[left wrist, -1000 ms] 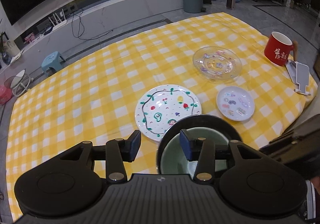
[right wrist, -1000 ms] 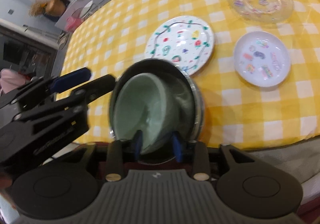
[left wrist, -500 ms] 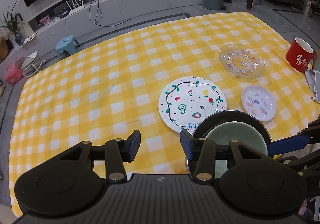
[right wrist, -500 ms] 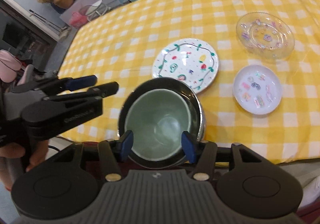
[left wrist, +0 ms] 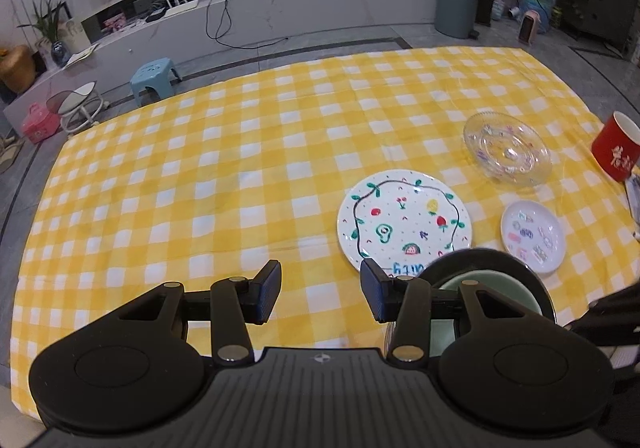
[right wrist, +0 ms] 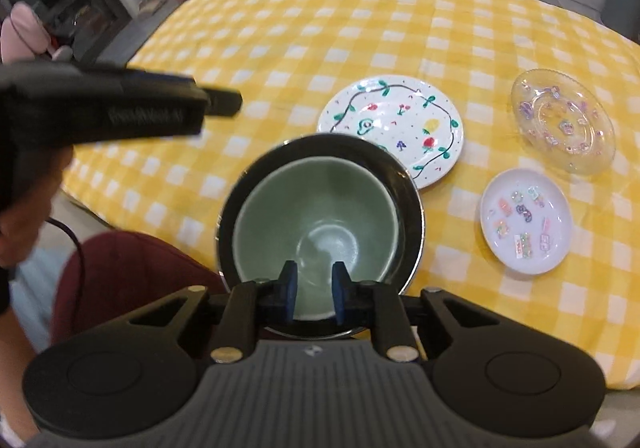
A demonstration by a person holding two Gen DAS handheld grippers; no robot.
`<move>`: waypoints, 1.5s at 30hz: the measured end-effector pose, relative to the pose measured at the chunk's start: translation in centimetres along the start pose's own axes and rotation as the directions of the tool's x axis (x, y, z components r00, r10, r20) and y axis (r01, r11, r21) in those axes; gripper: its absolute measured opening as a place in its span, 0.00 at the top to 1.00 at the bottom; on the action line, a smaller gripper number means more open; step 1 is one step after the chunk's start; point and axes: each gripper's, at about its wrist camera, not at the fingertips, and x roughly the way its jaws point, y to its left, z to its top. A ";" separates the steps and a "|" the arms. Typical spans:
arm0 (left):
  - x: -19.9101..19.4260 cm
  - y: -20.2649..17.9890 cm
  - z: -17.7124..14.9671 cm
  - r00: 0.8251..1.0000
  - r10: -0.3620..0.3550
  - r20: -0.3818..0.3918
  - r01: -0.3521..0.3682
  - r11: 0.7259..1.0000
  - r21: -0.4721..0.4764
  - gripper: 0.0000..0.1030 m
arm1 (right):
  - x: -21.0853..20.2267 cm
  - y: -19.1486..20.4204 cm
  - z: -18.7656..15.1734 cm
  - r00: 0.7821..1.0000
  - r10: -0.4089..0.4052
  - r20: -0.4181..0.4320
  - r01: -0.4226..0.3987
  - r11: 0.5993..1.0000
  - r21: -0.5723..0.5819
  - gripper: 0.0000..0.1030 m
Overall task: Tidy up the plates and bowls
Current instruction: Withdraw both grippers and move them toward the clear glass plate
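Nesting: pale green bowl (right wrist: 320, 215) inside black bowl (right wrist: 248, 183) | right gripper (right wrist: 313, 290) fingers just closing, pinching near rims | left gripper (left wrist: 320, 294) fingers apart, empty

Layout on surface (right wrist: 320, 27): small bowl (right wrist: 316, 215) nested in larger bowl (right wrist: 408, 191) at near edge; patterned plate (right wrist: 392, 127) just behind; saucer (right wrist: 526, 221) to right; glass dish (right wrist: 562, 119) behind saucer.

left gripper (left wrist: 320, 294): black arms, brass-coloured screws, dark blue pads
right gripper (right wrist: 313, 290): black ribbed housing, blue pads
cable (right wrist: 76, 248): thin, black, at 9 o'clock
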 end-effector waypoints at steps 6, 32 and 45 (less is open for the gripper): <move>0.2 0.1 0.3 1.000 -0.007 0.001 0.007 1.000 -0.027 0.49 | 1.9 1.3 -0.1 1.000 0.011 -0.007 -0.011 0.999 -0.037 0.84; -2.7 -1.0 2.6 0.947 -0.210 0.245 0.252 0.955 -0.156 0.45 | -9.8 -9.4 4.9 0.878 -0.105 0.468 0.002 0.977 0.215 0.75; 1.6 -1.7 6.4 0.945 -0.283 0.163 0.309 0.937 -0.164 0.47 | -6.7 -17.8 2.7 0.891 -0.170 0.420 -0.010 0.919 0.394 0.71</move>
